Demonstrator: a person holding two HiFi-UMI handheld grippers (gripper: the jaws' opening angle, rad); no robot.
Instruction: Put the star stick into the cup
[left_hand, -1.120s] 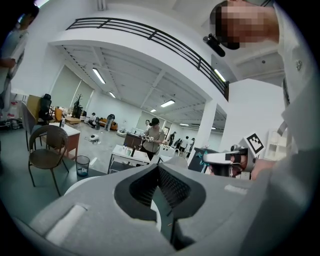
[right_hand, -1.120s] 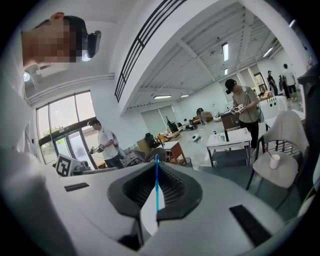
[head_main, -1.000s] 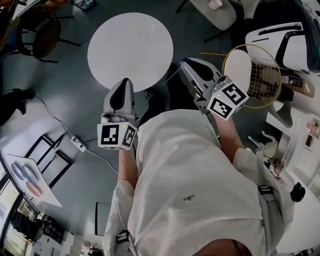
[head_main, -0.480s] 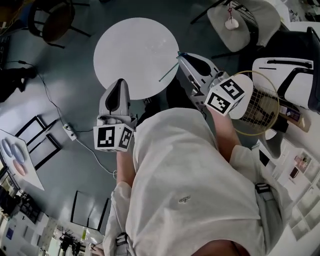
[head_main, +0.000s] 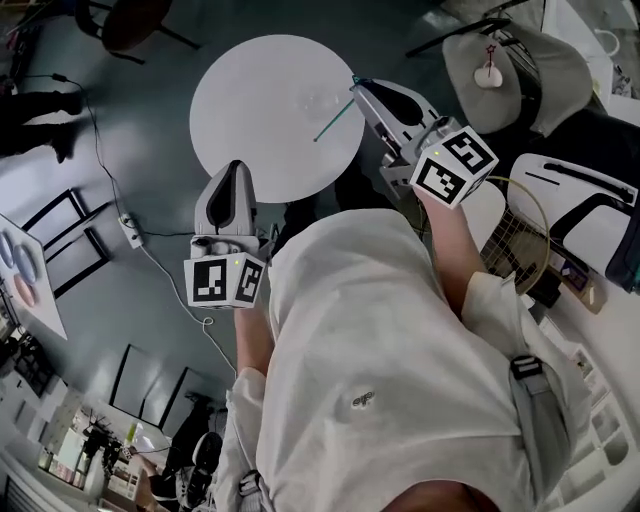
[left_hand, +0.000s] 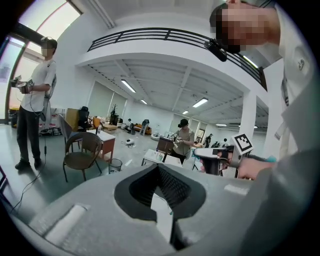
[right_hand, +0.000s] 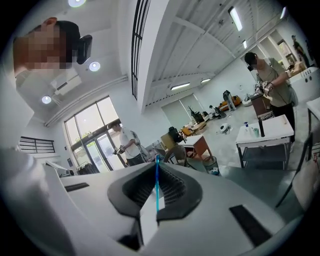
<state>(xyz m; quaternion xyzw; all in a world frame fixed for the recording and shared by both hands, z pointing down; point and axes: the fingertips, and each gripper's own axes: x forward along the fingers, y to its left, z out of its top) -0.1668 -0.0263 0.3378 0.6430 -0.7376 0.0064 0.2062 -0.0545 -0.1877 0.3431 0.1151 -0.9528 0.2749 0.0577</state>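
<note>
My right tongs (head_main: 358, 86) pinch the thin teal stick (head_main: 333, 120), which juts out above the round white table (head_main: 260, 110). My left tongs (head_main: 236, 168) are pressed together, empty, at that table's near edge.

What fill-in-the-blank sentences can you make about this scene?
The right hand-held gripper clamps a thin ___.
The white table is ___ in shape.
The left hand-held gripper holds ___.
Missing words: stick; round; nothing.
</note>
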